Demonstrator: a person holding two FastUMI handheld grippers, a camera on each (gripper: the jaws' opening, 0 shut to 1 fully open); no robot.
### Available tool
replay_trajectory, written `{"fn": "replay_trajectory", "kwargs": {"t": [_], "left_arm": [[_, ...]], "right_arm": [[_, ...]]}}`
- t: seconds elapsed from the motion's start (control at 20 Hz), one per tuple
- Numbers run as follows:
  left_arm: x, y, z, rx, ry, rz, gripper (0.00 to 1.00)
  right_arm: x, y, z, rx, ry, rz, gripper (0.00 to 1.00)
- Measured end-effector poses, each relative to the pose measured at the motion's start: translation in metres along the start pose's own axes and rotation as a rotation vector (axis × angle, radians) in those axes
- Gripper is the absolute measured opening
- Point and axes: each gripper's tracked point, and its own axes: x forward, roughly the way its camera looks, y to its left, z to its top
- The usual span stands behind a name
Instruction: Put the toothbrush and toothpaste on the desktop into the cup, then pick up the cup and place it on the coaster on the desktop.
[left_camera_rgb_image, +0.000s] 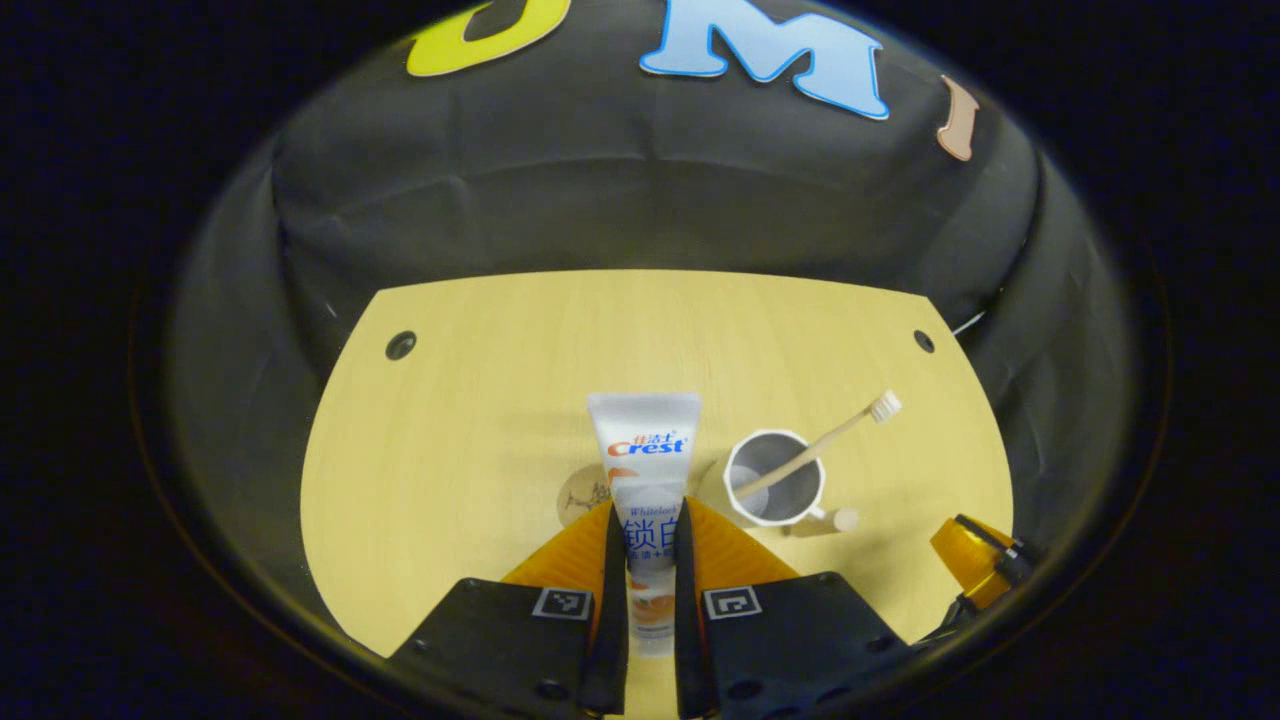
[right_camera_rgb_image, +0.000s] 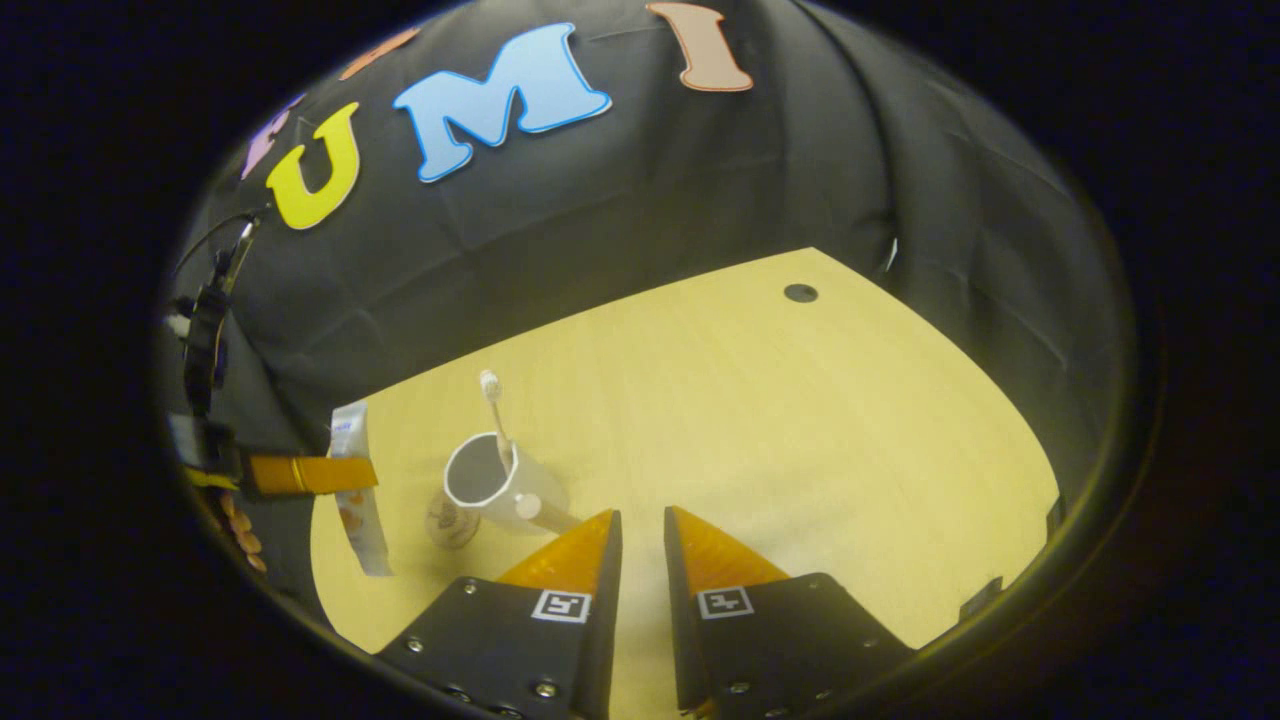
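A: Left gripper (left_camera_rgb_image: 648, 600) is pinching the toothpaste (left_camera_rgb_image: 645, 470) between its jaws, tube lifted above the bench (left_camera_rgb_image: 480, 420) – why?

B: Prob. lining it up w/ the cup (left_camera_rgb_image: 772, 478), where the toothbrush (left_camera_rgb_image: 830, 440) is already leaning. Coaster (left_camera_rgb_image: 585, 495) is sitting just beside the cup. Right gripper (right_camera_rgb_image: 640, 560) is idling nearby, jaws narrowly apart, holding nothing.

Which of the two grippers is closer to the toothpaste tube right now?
The left. The left gripper has its fingers pressed on the toothpaste tube, holding it above the desk. The right gripper is off to the side, beyond the cup, holding nothing.
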Motion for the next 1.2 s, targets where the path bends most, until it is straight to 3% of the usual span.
{"fn": "replay_trajectory", "kwargs": {"t": [0.25, 0.6, 1.0, 1.2], "left_arm": [[0.011, -0.038, 0.047, 0.084, -0.053, -0.033, 0.26], [0.033, -0.084, 0.075, 0.189, -0.083, -0.078, 0.26], [0.058, -0.110, 0.071, 0.148, -0.077, -0.138, 0.27], [0.069, -0.107, 0.065, 0.118, -0.080, -0.124, 0.27]], "right_arm": [[-0.002, -0.022, -0.001, 0.048, 0.005, -0.042, 0.24], [-0.011, -0.056, -0.005, 0.079, 0.019, -0.110, 0.24], [-0.018, -0.095, -0.009, 0.112, 0.025, -0.179, 0.27], [-0.019, -0.102, -0.007, 0.125, 0.030, -0.189, 0.24]]}}
